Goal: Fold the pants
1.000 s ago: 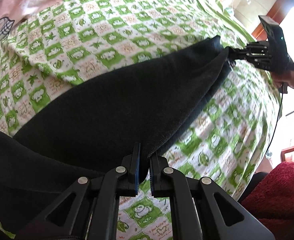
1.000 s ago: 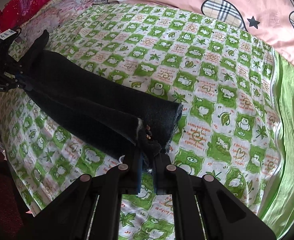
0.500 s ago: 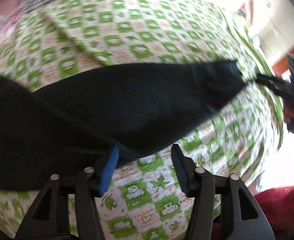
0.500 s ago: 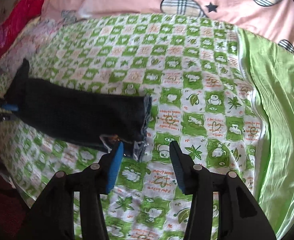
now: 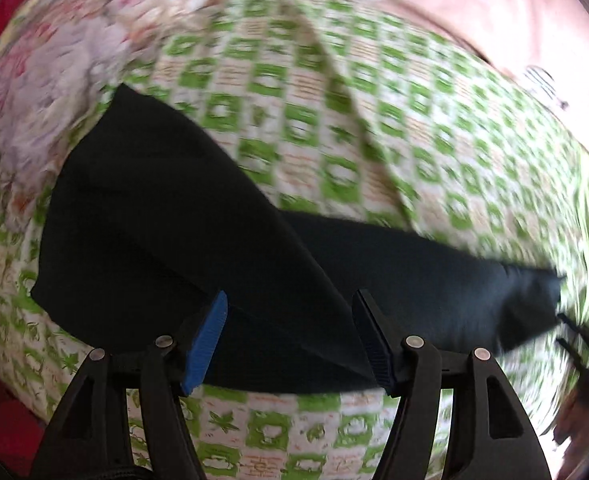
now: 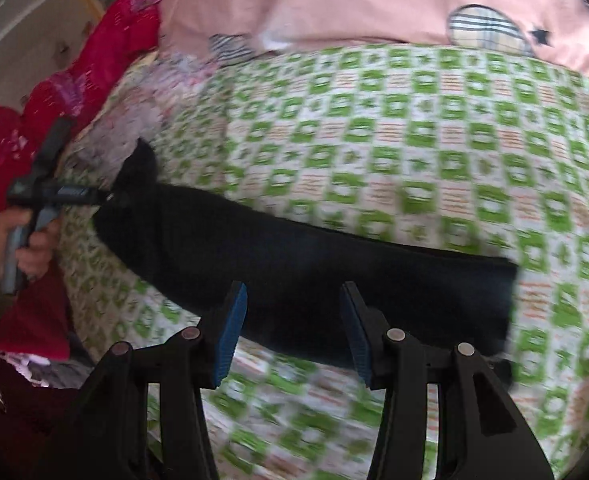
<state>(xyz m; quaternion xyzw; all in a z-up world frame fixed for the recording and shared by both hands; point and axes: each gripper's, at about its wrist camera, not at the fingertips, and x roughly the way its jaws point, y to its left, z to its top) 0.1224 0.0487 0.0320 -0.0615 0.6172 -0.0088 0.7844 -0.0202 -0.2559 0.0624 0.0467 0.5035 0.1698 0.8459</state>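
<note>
The black pants (image 5: 198, 240) lie flat on the green-and-white checked bedspread (image 5: 334, 120), legs folded together into one long strip. My left gripper (image 5: 290, 340) is open and empty just above the pants' wide waist end. My right gripper (image 6: 294, 328) is open and empty over the near edge of the pants (image 6: 314, 272), close to the leg-hem end at the right. In the right wrist view the left gripper (image 6: 54, 196) shows at the far end of the pants. Both views are motion-blurred.
A pink pillow (image 6: 374, 4) lies along the head of the bed. A red blanket (image 6: 74, 92) and a pale floral cloth (image 5: 34, 80) sit at the bed's side. The bedspread stretches beyond the pants.
Both grippers were shut on the pants a second ago. They have opened, let the pants drop flat, and swung to new positions along them.
</note>
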